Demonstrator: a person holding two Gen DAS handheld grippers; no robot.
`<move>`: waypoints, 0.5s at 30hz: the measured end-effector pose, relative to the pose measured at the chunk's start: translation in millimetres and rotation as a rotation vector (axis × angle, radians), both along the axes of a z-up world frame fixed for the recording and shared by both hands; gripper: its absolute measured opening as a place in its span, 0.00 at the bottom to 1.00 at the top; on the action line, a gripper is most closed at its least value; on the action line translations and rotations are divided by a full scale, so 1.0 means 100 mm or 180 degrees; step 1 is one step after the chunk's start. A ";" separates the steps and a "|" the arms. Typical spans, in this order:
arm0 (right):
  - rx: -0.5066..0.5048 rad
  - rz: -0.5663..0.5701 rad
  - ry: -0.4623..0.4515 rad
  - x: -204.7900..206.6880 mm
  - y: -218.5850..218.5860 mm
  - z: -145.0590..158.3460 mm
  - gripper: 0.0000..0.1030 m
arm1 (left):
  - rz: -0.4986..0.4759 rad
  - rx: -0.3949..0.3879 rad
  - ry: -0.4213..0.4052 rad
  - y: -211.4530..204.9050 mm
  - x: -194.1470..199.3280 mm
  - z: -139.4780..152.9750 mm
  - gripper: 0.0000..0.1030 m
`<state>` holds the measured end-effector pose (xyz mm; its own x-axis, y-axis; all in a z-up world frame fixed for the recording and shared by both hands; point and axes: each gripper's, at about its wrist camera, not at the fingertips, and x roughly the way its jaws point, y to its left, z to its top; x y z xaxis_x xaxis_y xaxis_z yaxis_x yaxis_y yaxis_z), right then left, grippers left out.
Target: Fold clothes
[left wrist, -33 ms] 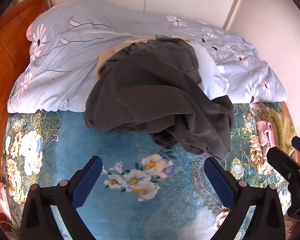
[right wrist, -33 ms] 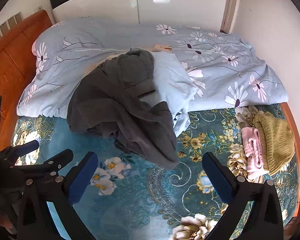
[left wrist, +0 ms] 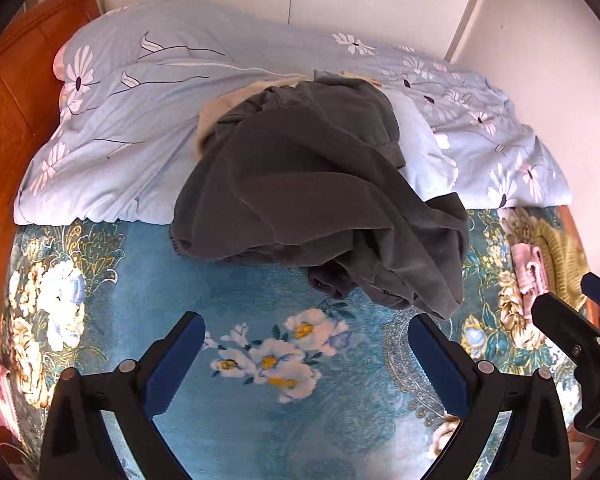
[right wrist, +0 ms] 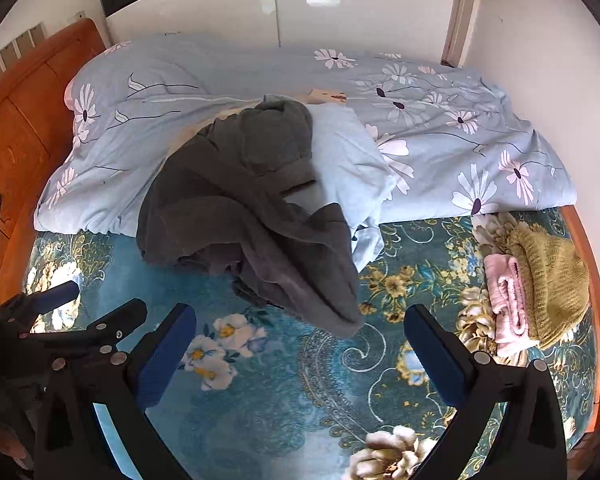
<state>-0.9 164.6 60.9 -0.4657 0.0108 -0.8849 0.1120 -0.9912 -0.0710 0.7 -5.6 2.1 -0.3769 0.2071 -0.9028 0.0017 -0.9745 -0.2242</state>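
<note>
Bedding and garments are seen on a bed covered by a teal floral bedspread (left wrist: pixel 228 280). A dark grey garment (left wrist: pixel 320 192) lies crumpled in a heap at the centre of the bed, its far part resting on a folded pale blue floral duvet (left wrist: pixel 140 120) and its near part spilling onto the bedspread. A beige garment (left wrist: pixel 216 110) is partly visible under the grey one at its far left edge, and a plain light blue cloth (right wrist: pixel 348 160) is seen beneath and to the right of the heap.

At the right edge of the bed, well apart from the heap, a folded olive knitted garment (right wrist: pixel 552 276) lies touching a folded pink garment (right wrist: pixel 504 300). An orange wooden headboard (left wrist: pixel 16 92) is seen at the left, with a white wall (right wrist: pixel 540 40) at the right.

The left hand-held gripper (left wrist: pixel 306 360) is held above the near bedspread with its blue-padded fingers (left wrist: pixel 172 364) spread wide and nothing between them. The right hand-held gripper (right wrist: pixel 300 352) is likewise held with its fingers wide apart and empty, just near of the lowest fold of the grey garment; contact is not observed. Each gripper appears at the edge of the other camera's view, the two being side by side.
</note>
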 end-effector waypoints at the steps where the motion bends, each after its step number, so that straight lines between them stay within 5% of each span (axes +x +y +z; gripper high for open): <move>1: -0.0011 0.0002 -0.0004 -0.01 -0.01 0.00 1.00 | 0.0001 -0.0010 0.0043 -0.04 0.01 0.01 1.00; 8: -0.0059 0.0126 0.0207 0.08 -0.53 0.05 1.00 | 0.0038 -0.0058 0.0356 -0.33 0.07 0.13 1.00; 15: -0.0269 0.0204 0.0232 0.11 -0.71 0.26 1.00 | 0.0229 0.0234 0.0512 -0.73 0.23 0.24 1.00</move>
<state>10.5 93.2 86.4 -0.5261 -0.0941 -0.8452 0.1729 -0.9849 0.0020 23.6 -78.5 26.2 -0.5314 0.2375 -0.8131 0.0291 -0.9542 -0.2977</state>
